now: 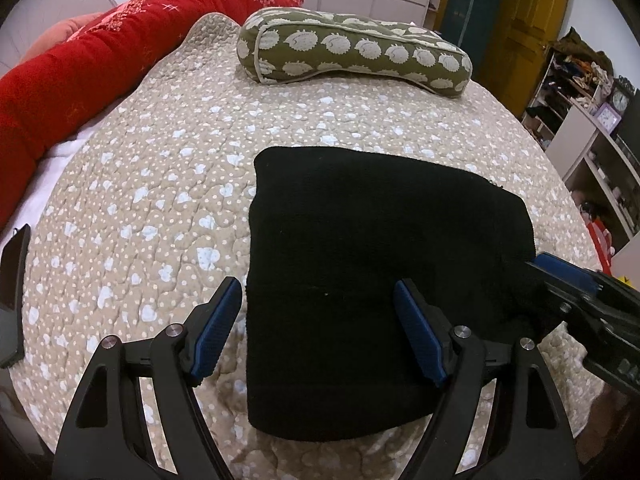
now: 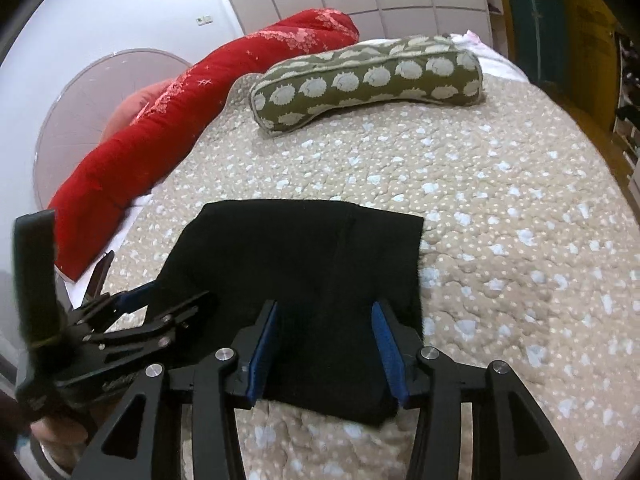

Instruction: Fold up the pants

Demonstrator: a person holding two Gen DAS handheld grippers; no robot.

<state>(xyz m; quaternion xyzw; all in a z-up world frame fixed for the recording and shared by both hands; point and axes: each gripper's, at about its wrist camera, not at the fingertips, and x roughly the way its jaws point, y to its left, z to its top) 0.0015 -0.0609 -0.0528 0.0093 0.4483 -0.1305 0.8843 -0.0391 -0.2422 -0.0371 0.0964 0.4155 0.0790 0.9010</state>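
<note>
Pants (image 1: pixel 372 280), seemingly folded, lie on the quilt (image 1: pixel 160 200) beneath both gaping claws, left claw (image 1: pixel 320 332) and right claw (image 2: pixel 324 348).

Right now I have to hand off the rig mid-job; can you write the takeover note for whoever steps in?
Left gripper: open, holding nothing, its fingers straddling the near left edge of the black knit pants.
Right gripper: open, holding nothing, poised over the near right edge of the pants.
Pants: lying as a compact, roughly rectangular bundle on the beige quilted bedspread, apart from the olive hedgehog-print pillow and the red bolster cushion.
Done: the pants look folded.
Left: possibly one more fold or smoothing; otherwise withdraw both grippers.
</note>
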